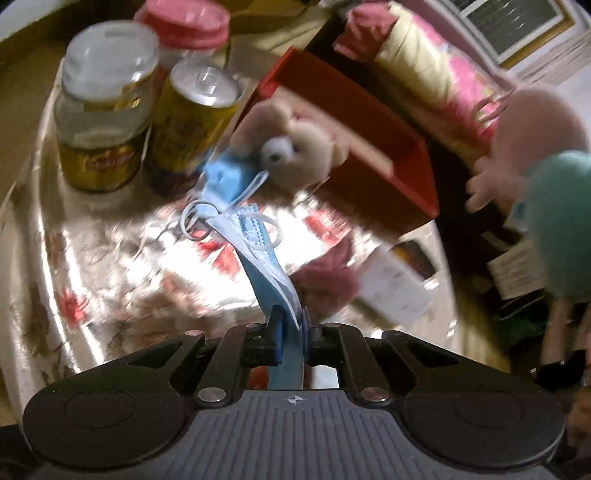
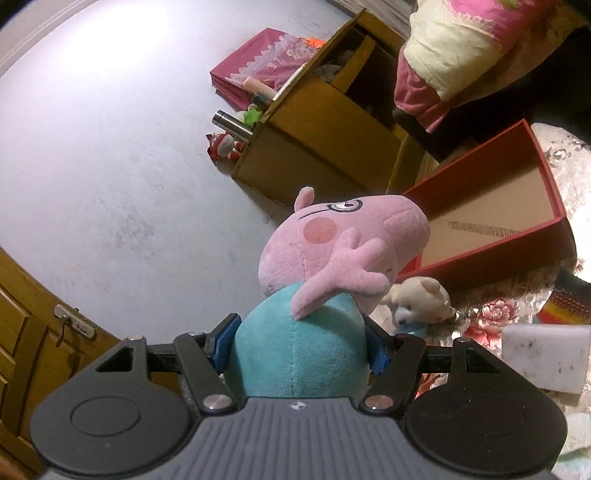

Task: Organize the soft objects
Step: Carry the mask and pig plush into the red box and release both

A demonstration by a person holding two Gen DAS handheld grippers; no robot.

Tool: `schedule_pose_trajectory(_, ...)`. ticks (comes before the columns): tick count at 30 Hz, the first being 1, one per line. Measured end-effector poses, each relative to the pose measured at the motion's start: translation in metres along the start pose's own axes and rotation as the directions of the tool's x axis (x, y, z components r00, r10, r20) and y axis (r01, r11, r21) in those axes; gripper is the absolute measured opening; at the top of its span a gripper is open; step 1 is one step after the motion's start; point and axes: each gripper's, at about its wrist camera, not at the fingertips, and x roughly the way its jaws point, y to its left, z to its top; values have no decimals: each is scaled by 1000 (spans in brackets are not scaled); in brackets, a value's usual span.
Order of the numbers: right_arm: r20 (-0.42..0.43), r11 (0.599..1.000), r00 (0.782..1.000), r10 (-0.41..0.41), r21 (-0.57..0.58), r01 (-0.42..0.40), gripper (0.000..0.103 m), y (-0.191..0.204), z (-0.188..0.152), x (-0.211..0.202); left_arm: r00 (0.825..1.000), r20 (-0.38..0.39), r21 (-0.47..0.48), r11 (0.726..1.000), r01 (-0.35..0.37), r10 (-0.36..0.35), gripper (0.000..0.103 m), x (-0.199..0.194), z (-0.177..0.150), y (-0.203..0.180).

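Observation:
My left gripper (image 1: 290, 325) is shut on a blue face mask (image 1: 255, 236), which stretches away from the jaws, its white ear loops dangling over the shiny floral table (image 1: 110, 236). A small beige teddy bear (image 1: 295, 151) lies just past the mask, in front of the open red box (image 1: 369, 147). My right gripper (image 2: 299, 350) is shut on the teal body of a pink pig plush (image 2: 343, 236), held up in the air. The same pig plush (image 1: 546, 184) shows at the right edge of the left wrist view. The teddy bear (image 2: 417, 299) and red box (image 2: 491, 221) lie beyond it.
A glass jar (image 1: 103, 110), a yellow can (image 1: 188, 122) and a pink-lidded container (image 1: 184, 26) stand at the table's far left. A white speckled block (image 2: 546, 358) sits at the right. Beyond are a wooden cabinet (image 2: 325, 140), a pink bag (image 2: 258, 62) and bedding (image 2: 461, 48).

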Motion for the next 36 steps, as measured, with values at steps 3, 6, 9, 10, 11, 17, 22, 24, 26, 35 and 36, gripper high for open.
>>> schedule_pose_trajectory(3, 12, 1000, 1000, -1, -5, 1, 40, 1, 2, -2, 998, 41, -4, 999, 41, -41, 6, -9, 5, -7)
schedule_pose_trajectory(6, 24, 1000, 1000, -2, -8, 2, 40, 1, 5, -4, 994, 90, 29, 998, 57, -60, 7, -18, 12, -21)
schedule_pose_trajectory(9, 47, 1000, 999, -6, -19, 7, 40, 4, 9, -7, 988, 133, 56, 996, 75, -82, 7, -25, 21, -34)
schedule_pose_trajectory(10, 54, 1000, 999, -5, -24, 6, 40, 5, 11, -8, 986, 141, 61, 995, 80, -88, 7, -25, 24, -38)
schedule_pose_trajectory(11, 63, 1000, 998, -3, -30, 5, 40, 7, 13, -9, 984, 153, 65, 994, 83, -92, 7, -26, 28, -42)
schedule_pose_trajectory(17, 95, 998, 995, -5, -65, 11, 40, 14, 20, -11, 974, 197, 99, 991, 93, -111, 7, -28, 49, -62)
schedule_pose_trajectory(22, 110, 998, 994, -16, -63, 23, 40, 11, 25, -11, 966, 227, 125, 987, 96, -123, 7, -29, 64, -76)
schedule_pose_trajectory(24, 119, 997, 993, -21, -68, 29, 40, 11, 28, -11, 963, 239, 135, 986, 95, -125, 7, -27, 70, -81)
schedule_pose_trajectory(26, 129, 997, 991, -22, -75, 32, 40, 11, 31, -12, 960, 250, 144, 985, 94, -128, 8, -29, 73, -84)
schedule_pose_trajectory(35, 165, 992, 986, -39, -112, 58, 40, 13, 45, -11, 948, 291, 175, 981, 81, -130, 8, -25, 99, -102)
schedule_pose_trajectory(36, 169, 991, 985, -41, -118, 61, 40, 13, 46, -11, 947, 294, 181, 980, 77, -129, 8, -24, 101, -104)
